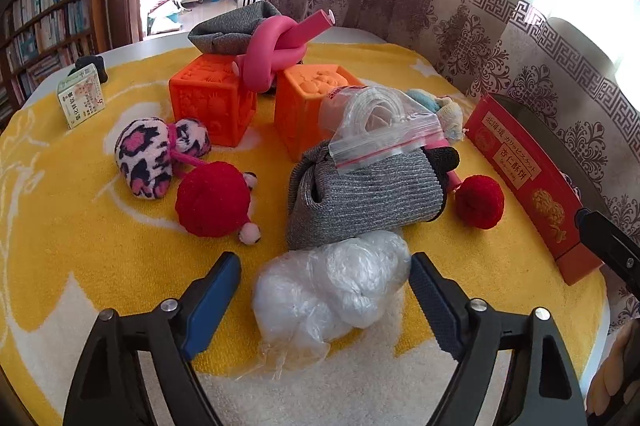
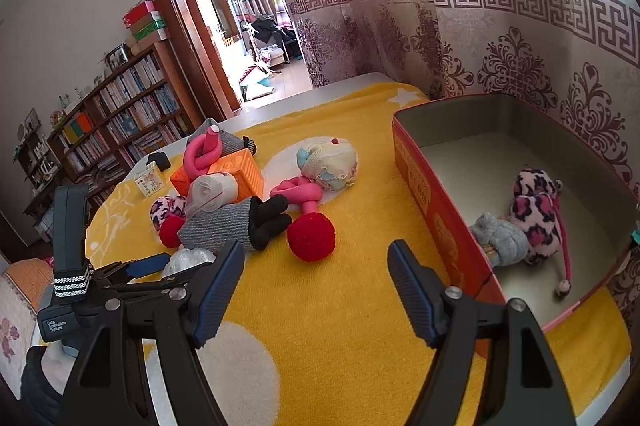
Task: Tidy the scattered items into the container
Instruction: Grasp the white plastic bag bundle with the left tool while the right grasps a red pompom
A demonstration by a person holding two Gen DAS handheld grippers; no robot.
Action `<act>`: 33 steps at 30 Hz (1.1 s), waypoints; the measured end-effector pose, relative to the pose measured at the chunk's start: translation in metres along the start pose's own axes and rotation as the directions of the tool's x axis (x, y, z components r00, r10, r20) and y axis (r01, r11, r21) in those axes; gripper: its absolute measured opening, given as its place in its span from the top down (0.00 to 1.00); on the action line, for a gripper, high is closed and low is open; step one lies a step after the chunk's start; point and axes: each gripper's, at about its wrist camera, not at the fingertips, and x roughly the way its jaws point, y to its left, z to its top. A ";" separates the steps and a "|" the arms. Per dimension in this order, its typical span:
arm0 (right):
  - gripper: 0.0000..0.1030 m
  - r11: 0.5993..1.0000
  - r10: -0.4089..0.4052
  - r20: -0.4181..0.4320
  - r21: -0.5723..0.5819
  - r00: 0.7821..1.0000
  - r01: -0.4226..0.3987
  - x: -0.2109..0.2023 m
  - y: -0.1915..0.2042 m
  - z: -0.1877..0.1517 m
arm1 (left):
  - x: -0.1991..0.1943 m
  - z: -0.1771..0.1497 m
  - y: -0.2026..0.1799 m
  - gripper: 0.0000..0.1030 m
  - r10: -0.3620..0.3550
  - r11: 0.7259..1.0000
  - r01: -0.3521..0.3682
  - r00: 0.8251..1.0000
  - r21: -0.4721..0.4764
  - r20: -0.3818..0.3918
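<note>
Plastic bag (image 1: 332,286) lies between left tool (image 1: 325,284) fingers, right pad touching.

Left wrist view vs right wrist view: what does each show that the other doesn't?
Left wrist only: the crumpled plastic bag sits fully in view between the open left claw, and the zip bag lies atop the grey glove.
Right wrist only: the red box's inside, holding a leopard-print plush and a grey plush.
Both: the yellow towel, the orange cubes, the knotted pink tube and the red pompoms.
</note>
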 end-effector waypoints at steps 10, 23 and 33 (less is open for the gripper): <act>0.25 0.999 0.049 -0.039 -0.010 0.998 -0.050 0.014 0.003 0.001 | -0.015 -0.004 -0.007 0.64 -0.056 0.998 0.055 0.998 0.016 0.029; 0.39 0.999 0.025 -0.190 -0.024 0.981 -0.030 0.079 0.004 0.011 | -0.026 -0.006 -0.010 0.64 -0.067 0.998 0.065 0.996 0.027 0.057; 0.64 1.000 0.022 -0.157 0.020 0.987 -0.019 0.076 -0.004 0.007 | -0.028 -0.005 -0.009 0.64 -0.078 0.997 0.077 0.995 0.019 0.065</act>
